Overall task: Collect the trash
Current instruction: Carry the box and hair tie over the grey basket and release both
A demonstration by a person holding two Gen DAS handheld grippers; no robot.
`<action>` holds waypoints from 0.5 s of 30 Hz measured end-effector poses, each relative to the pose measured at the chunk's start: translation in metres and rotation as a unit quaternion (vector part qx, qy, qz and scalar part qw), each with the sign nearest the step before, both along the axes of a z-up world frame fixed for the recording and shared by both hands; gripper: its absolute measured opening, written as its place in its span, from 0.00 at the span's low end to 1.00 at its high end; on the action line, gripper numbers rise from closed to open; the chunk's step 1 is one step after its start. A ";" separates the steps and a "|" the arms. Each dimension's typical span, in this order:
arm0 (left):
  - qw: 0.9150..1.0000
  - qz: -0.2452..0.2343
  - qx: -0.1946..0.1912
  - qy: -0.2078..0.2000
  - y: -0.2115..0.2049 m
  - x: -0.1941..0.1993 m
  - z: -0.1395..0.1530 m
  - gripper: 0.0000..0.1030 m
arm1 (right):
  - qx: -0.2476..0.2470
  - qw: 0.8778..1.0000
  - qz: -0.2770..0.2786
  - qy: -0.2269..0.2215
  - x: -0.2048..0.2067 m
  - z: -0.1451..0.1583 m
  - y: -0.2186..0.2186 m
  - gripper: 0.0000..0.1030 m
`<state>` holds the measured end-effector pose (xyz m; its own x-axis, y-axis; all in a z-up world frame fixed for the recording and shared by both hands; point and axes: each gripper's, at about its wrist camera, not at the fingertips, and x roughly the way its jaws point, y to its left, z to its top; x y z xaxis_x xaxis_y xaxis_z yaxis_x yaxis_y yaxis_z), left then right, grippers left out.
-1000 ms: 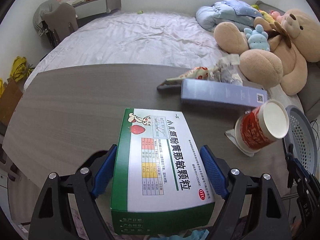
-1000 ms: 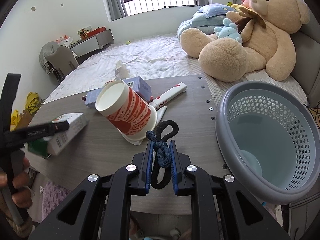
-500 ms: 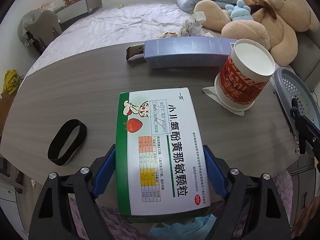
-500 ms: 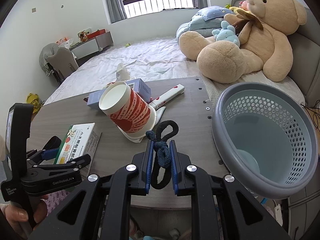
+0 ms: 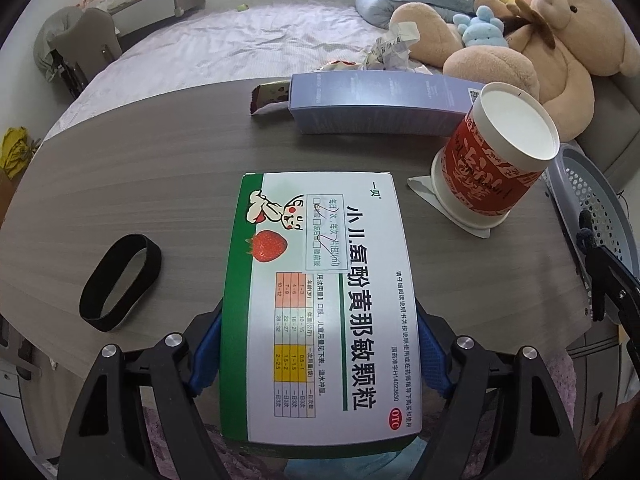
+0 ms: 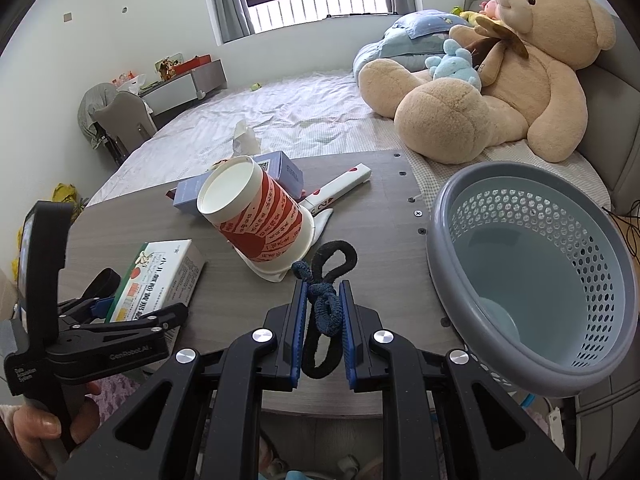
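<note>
A green and white medicine box [image 5: 320, 288] sits between the blue pads of my left gripper [image 5: 320, 312], low over the table's near edge. The jaws are closing and the pads touch the box's long sides. The right wrist view shows the same box [image 6: 160, 280] in the left gripper [image 6: 132, 312]. My right gripper [image 6: 323, 292] is shut on knotted dark hair ties [image 6: 325, 308], next to the grey basket [image 6: 440, 216]. A red paper cup [image 5: 492, 168] leans on a white wrapper mid-table.
A black band [image 5: 120, 280] lies left of the medicine box. A long blue-grey box [image 5: 380, 104], a snack wrapper [image 5: 268, 96] and crumpled paper [image 5: 392, 48] lie at the table's far side. A bed with a big teddy bear [image 6: 500, 80] stands beyond.
The left gripper carried the medicine box down and toward the table's near edge, bringing the black band into view. The right gripper stayed still with the hair ties.
</note>
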<state>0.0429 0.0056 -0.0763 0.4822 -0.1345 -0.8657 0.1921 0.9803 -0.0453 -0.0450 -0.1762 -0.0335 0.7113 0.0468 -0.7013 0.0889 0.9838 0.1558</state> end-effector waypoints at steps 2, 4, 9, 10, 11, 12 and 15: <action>1.000 0.003 0.001 -0.008 0.004 -0.003 0.006 0.74 | 0.000 1.000 0.000 0.002 0.001 -0.001 0.000 0.16; 1.000 0.006 0.000 -0.021 0.008 -0.009 0.017 0.74 | -0.002 1.000 0.000 -0.002 0.000 0.001 -0.002 0.16; 0.998 -0.015 0.004 -0.066 -0.001 -0.024 0.049 0.74 | 0.002 1.000 -0.009 -0.005 -0.005 0.001 -0.013 0.16; 0.997 -0.021 0.002 -0.074 -0.006 -0.026 0.055 0.74 | 0.003 1.000 -0.013 -0.005 -0.007 0.001 -0.017 0.16; 0.996 -0.029 -0.001 -0.081 -0.011 -0.027 0.061 0.74 | 0.003 1.000 -0.017 -0.006 -0.009 0.002 -0.021 0.16; 0.996 -0.039 -0.006 -0.086 -0.018 -0.028 0.067 0.74 | 0.003 1.000 -0.023 -0.007 -0.011 0.003 -0.027 0.16; 0.992 -0.073 -0.016 -0.101 -0.044 -0.031 0.082 0.74 | 0.005 0.999 -0.042 -0.013 -0.019 0.008 -0.045 0.16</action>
